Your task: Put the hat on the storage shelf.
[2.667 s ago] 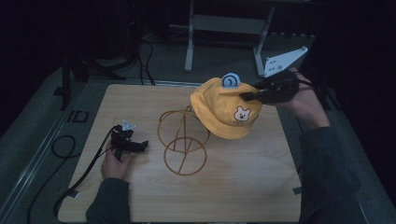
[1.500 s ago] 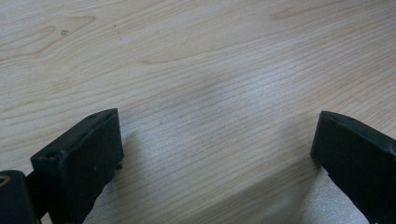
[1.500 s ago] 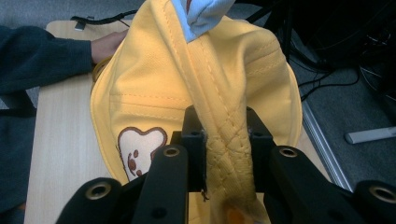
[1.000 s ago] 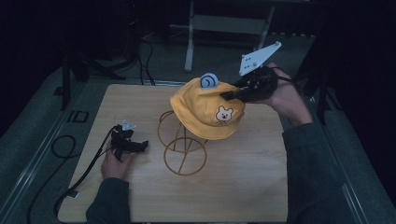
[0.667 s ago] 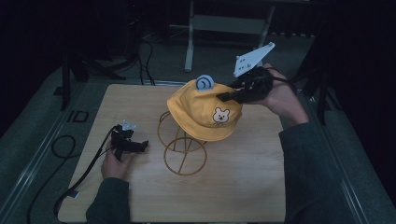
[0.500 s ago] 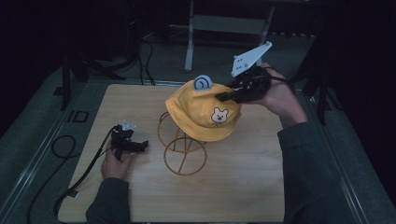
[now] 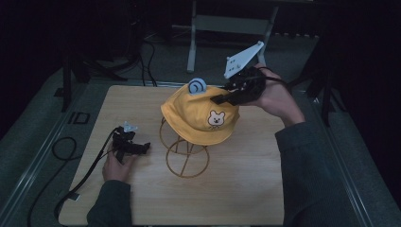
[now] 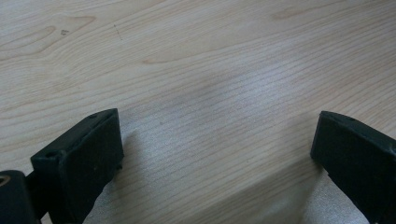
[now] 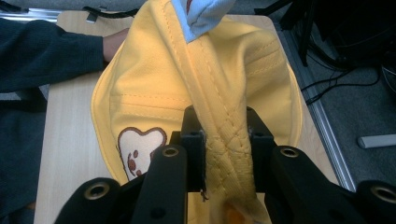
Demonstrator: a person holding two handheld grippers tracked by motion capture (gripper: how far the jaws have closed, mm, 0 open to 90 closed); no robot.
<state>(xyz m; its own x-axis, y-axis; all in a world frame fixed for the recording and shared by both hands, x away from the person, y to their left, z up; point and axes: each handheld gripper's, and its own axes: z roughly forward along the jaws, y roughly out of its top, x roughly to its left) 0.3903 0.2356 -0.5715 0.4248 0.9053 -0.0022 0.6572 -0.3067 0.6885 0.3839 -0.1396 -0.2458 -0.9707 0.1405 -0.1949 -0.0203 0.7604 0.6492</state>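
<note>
We are holding a yellow hat (image 7: 201, 116) over the wire stand (image 7: 184, 153), which we take as our landmark near the middle of the wooden table (image 7: 246, 189). The hat is sitting over the stand's upper loops, its crown tilted toward the far right of the stand, and the stand's round base ring is showing below and in front of the brim. A small bear patch (image 7: 216, 119) is facing us on the hat's near right side, and a pale blue snail-like tag (image 7: 196, 85) is sticking up from its far edge.

Our right gripper (image 7: 222, 98) is reaching in from the far right of the stand, with its grey plate (image 7: 243, 59) rising behind it. In the right gripper view its jaws are pressing together on a stitched fold of the hat (image 9: 219, 126), with the fabric pinched between them and the bear patch (image 9: 140, 151) lying to the left of the jaws.

Our left gripper (image 7: 142, 147) is resting on the table to the left of the stand, well apart from it, our left hand (image 7: 118, 165) behind it and its cable (image 7: 90, 170) trailing toward the near left edge. In the left gripper view its jaws are standing wide apart with only bare table (image 8: 210, 93) between them, gripping nothing.
</note>
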